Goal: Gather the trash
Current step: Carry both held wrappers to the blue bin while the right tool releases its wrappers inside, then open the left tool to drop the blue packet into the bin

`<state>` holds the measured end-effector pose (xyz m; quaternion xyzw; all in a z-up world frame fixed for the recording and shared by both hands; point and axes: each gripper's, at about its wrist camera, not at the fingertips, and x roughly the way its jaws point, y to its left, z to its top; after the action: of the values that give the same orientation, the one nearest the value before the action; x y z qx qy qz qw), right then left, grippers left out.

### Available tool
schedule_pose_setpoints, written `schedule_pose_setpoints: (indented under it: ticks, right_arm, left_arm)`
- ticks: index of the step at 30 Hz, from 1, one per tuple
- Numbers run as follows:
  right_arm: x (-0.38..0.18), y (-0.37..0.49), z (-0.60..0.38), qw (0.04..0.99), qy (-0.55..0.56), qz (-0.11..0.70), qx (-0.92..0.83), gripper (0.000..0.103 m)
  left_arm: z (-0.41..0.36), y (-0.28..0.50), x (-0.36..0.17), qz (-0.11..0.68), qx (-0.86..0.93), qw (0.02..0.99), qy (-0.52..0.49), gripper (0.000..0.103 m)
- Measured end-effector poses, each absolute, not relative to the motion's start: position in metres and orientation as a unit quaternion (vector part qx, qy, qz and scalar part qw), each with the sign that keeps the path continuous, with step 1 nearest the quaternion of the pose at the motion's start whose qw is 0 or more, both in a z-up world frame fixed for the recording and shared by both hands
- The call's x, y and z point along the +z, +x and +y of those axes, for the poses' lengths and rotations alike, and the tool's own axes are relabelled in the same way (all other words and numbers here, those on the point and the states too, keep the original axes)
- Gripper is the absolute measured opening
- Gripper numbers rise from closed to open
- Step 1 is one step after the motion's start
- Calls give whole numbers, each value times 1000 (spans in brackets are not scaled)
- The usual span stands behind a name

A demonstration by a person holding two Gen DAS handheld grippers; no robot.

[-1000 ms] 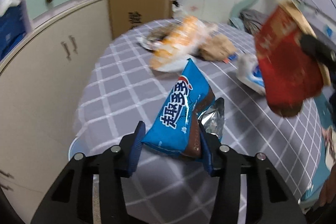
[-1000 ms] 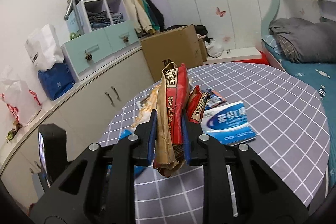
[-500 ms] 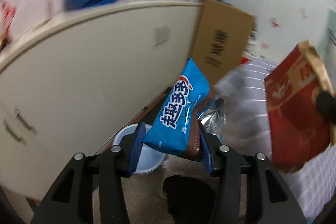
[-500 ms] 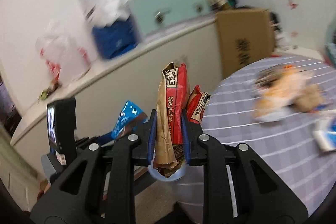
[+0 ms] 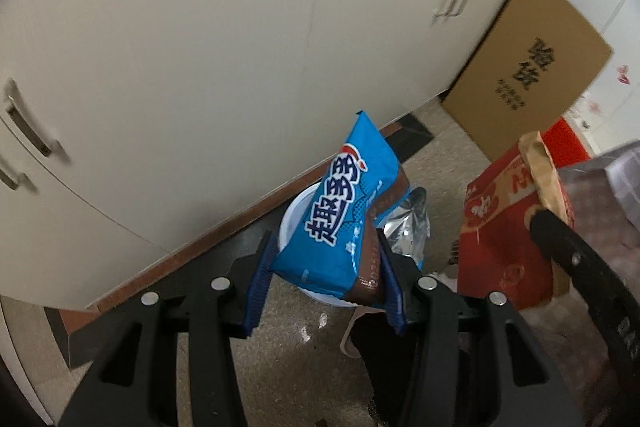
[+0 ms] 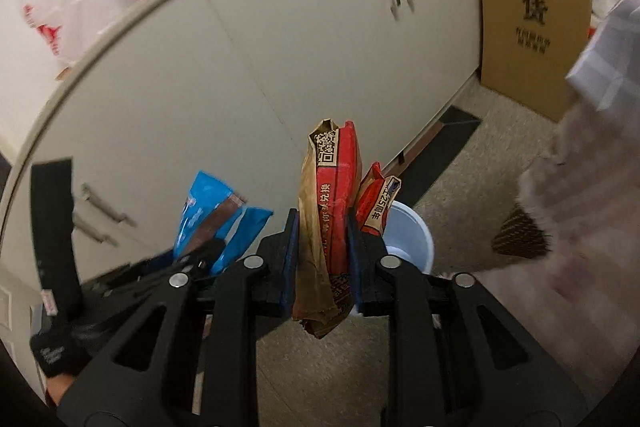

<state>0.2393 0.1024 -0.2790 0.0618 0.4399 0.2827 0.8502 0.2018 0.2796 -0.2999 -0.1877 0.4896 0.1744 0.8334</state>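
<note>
Wrappers fill both tools. The left hand-held gripper [image 5: 326, 279] pinches a blue snack wrapper [image 5: 344, 215] between its blue pads, the packet standing up and leaning right, with crumpled silver foil [image 5: 408, 231] just behind it. Directly beyond the wrapper, on the floor [image 5: 304, 355], sits a white bin [image 5: 294, 217] (mostly hidden by the packet). The right hand-held gripper [image 6: 322, 259] has just been easing its jaws apart, yet a red-and-brown paper bag [image 6: 328, 219] stands upright between the pads, touching both. A white bin [image 6: 412, 239] lies just past it, beside the cream cabinet [image 6: 280, 67] and cardboard box [image 6: 532, 7].
</note>
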Motion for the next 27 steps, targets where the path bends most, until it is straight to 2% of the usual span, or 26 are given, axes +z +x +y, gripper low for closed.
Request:
schedule_pose_setpoints:
  ticks: [1, 2, 3, 6, 13, 27]
  right_arm:
    - [-289, 249, 107, 847, 69, 445, 284, 42]
    - [-299, 258, 112, 845, 73, 450, 279, 53]
    - [-305, 263, 112, 845, 77, 453, 274, 58]
    - [-323, 276, 115, 839, 87, 469, 260, 58]
    - [-351, 269, 104, 853, 67, 473, 210, 68]
    - [-398, 268, 83, 862, 66, 481, 144, 73]
  left_arm:
    - [285, 208, -308, 494, 179, 829, -190, 48]
    - [290, 210, -316, 498, 180, 826, -193, 48]
    - [293, 217, -322, 503, 180, 822, -196, 48]
    - [296, 227, -339, 515, 176, 814, -203, 48]
    - [287, 246, -382, 548, 164, 797, -195, 48]
    - [272, 287, -433, 592, 146, 773, -175, 49]
